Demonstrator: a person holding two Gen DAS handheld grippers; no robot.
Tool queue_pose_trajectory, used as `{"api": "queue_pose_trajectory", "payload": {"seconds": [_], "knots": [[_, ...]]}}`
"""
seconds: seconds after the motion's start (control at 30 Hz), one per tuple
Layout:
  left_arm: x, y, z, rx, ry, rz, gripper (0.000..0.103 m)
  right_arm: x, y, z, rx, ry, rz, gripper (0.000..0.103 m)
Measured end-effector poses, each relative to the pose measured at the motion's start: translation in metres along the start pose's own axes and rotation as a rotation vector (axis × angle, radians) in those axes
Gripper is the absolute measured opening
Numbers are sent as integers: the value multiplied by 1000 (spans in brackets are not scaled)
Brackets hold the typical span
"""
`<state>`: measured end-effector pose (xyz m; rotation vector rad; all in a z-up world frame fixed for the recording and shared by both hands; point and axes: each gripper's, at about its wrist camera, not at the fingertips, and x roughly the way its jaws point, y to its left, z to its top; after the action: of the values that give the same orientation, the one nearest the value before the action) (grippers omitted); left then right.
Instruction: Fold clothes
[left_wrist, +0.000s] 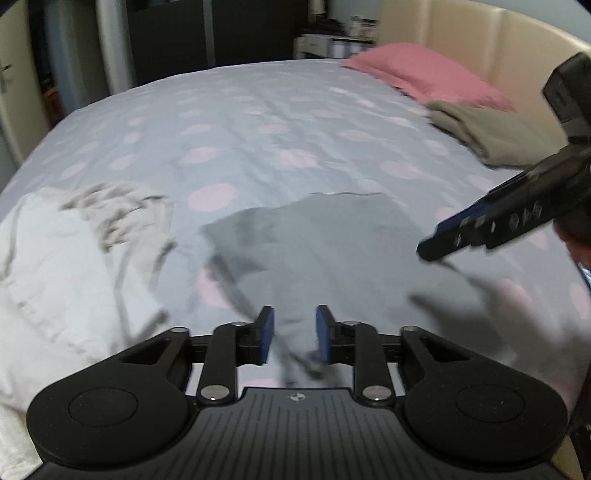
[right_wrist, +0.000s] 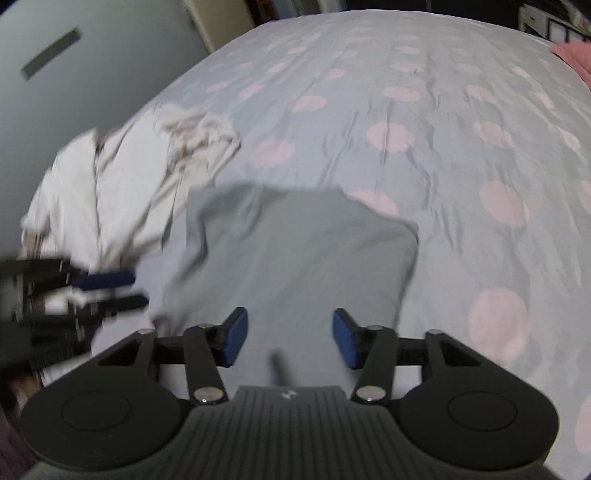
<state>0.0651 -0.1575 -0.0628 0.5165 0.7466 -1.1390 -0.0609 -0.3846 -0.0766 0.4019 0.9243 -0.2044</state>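
A grey garment (left_wrist: 325, 240) lies spread on the bed, its far edge folded flat. My left gripper (left_wrist: 294, 332) hovers over its near left edge, jaws apart, with a rumpled bit of grey cloth just below the right pad (left_wrist: 322, 332); nothing is pinched. My right gripper (right_wrist: 290, 339) stands wide open above the near part of the grey garment (right_wrist: 295, 251). From the left wrist view the right gripper (left_wrist: 428, 251) comes in from the right over the garment's right side. The left gripper (right_wrist: 129, 290) shows blurred at the garment's left edge.
A crumpled white pile of clothes (left_wrist: 55, 258) lies left of the garment. A folded olive garment (left_wrist: 498, 133) and a pink pillow (left_wrist: 424, 77) sit by the cream headboard (left_wrist: 480, 40). The grey duvet with pink dots (right_wrist: 406, 110) stretches beyond.
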Motion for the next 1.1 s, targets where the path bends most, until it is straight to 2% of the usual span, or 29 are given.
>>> {"api": "queue_pose_trajectory", "payload": {"seconds": [0.1, 0.17, 0.37, 0.43, 0.57, 0.67, 0.77, 0.8, 0.83, 0.9, 1.0, 1.03, 1.1], "knots": [[5, -18, -3, 59, 22, -30, 19, -3, 6, -26, -106, 27, -23, 38], [13, -24, -8, 81, 55, -18, 19, -2, 11, -45, -177, 54, -27, 34], [44, -13, -28, 55, 182, 54, 18, 20, 4, -91, -189, 184, -14, 33], [51, -6, -36, 25, 225, 56, 18, 21, -2, -100, -181, 151, -2, 33], [41, -2, -35, 10, 204, 61, 20, 10, -9, -98, -156, 152, 17, 34], [31, 0, -36, -9, 179, 58, 22, 0, -21, -96, -92, 127, 30, 41], [19, 8, -29, -74, 106, 29, 39, -10, -32, -94, -27, 101, 43, 41], [18, 12, -27, -116, 84, 28, 49, -13, -36, -93, -6, 92, 47, 42], [17, 17, -24, -158, 61, 28, 53, -16, -39, -92, 15, 83, 51, 43], [20, 26, -21, -239, 37, 24, 53, -21, -48, -88, 60, 58, 49, 44], [32, 44, -17, -368, 25, -4, 53, -21, -62, -79, 156, 23, 48, 54], [38, 50, -16, -413, 20, -18, 53, -18, -67, -76, 187, 16, 64, 62], [44, 60, -15, -480, 1, -33, 53, -13, -76, -68, 250, 2, 96, 65]]}}
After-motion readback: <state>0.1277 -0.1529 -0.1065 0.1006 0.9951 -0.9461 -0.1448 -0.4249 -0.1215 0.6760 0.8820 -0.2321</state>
